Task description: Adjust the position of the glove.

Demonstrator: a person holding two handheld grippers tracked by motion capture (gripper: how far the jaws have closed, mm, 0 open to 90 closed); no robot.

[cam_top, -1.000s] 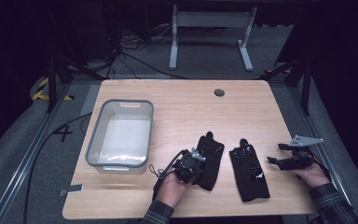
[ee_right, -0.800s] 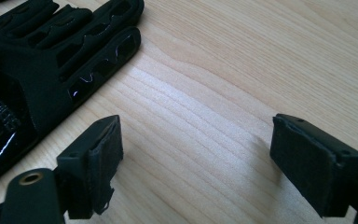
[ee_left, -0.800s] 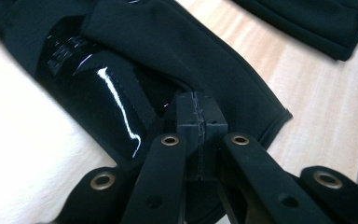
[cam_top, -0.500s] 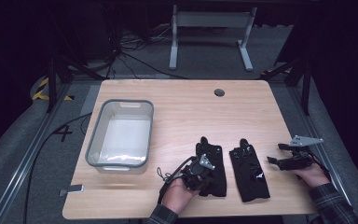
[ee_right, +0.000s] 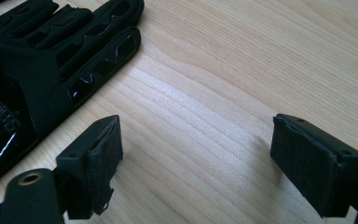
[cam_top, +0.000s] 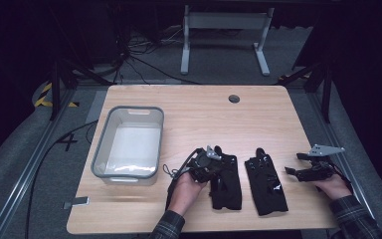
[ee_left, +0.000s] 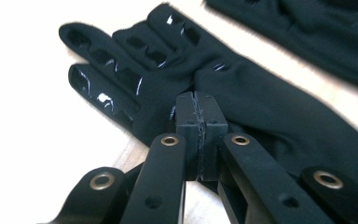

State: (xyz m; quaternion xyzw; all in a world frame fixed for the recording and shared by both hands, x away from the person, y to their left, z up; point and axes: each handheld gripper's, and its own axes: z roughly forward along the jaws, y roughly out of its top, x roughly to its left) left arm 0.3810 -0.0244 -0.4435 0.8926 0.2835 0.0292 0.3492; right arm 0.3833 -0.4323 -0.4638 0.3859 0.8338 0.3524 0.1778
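Gloves [cam_top: 226,180] without readable labels

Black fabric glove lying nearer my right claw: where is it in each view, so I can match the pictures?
High view: the black fabric glove lies low and right of centre, just left of the right claw.
Left gripper view: top right corner, beyond the other black glove, which the left claw pinches.
Right gripper view: upper left, left of the open claw.
Shared landmark: the light wooden table underneath.
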